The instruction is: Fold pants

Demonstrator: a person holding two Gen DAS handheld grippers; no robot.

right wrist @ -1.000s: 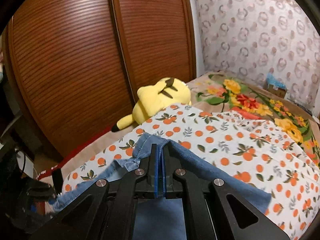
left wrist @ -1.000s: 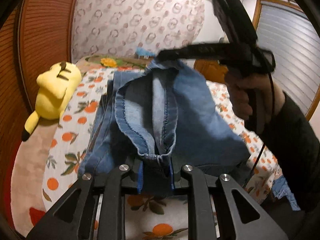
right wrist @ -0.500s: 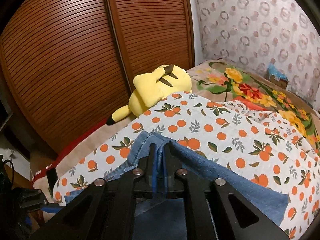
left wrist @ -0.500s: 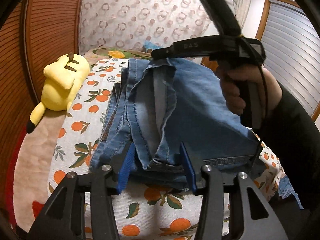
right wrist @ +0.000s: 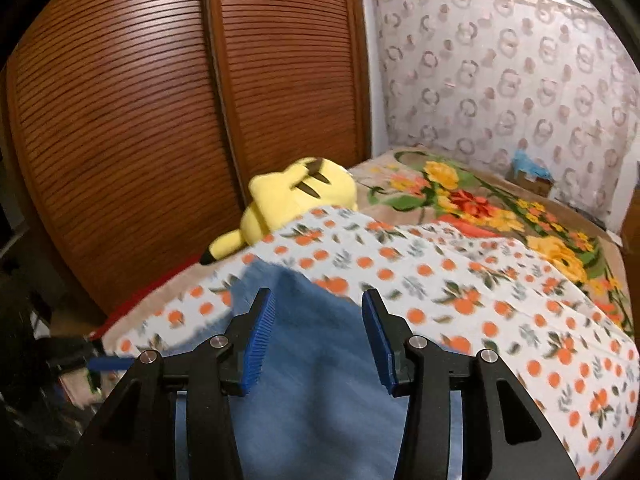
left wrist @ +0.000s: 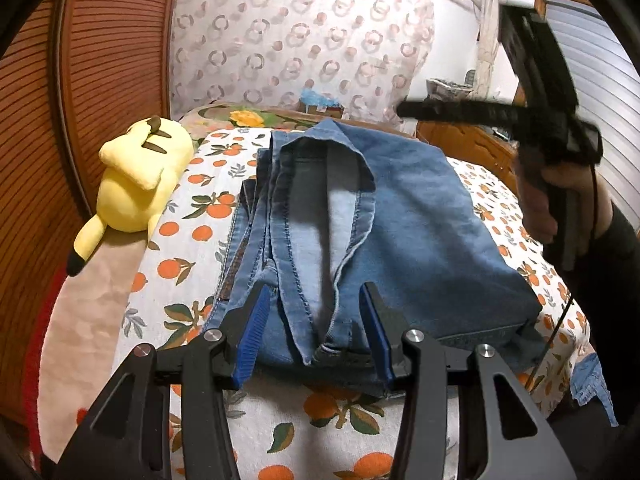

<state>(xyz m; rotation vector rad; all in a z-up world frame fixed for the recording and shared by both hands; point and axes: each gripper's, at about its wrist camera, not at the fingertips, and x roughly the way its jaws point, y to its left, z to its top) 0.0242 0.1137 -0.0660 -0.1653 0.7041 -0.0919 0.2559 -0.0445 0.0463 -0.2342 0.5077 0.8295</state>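
Left wrist view: the left gripper (left wrist: 314, 328) reaches low and forward over the near edge of a bed, its two blue-padded fingers (left wrist: 252, 334) spread wide. They straddle the near end of the blue denim pants (left wrist: 400, 216) without clamping anything. The pants lie folded on an orange-print sheet (left wrist: 180, 280), stretching away from the gripper, with one folded-over strip running down the middle toward the gap between the fingers. Up and to the right, the right gripper (left wrist: 404, 109) is held in the air by a hand (left wrist: 552, 196) in a dark sleeve, pointing left above the far end of the pants; its fingertips are blurred. A yellow plush toy (left wrist: 136, 184) lies to the left, beside the sheet.

Right wrist view: the right gripper (right wrist: 318, 336) tilts downward, fingers wide apart and holding nothing. Blurred blue denim fills the space directly below and between them. The orange-print sheet extends ahead and right; the plush toy sits ahead, against a wooden slatted door (right wrist: 120, 120).
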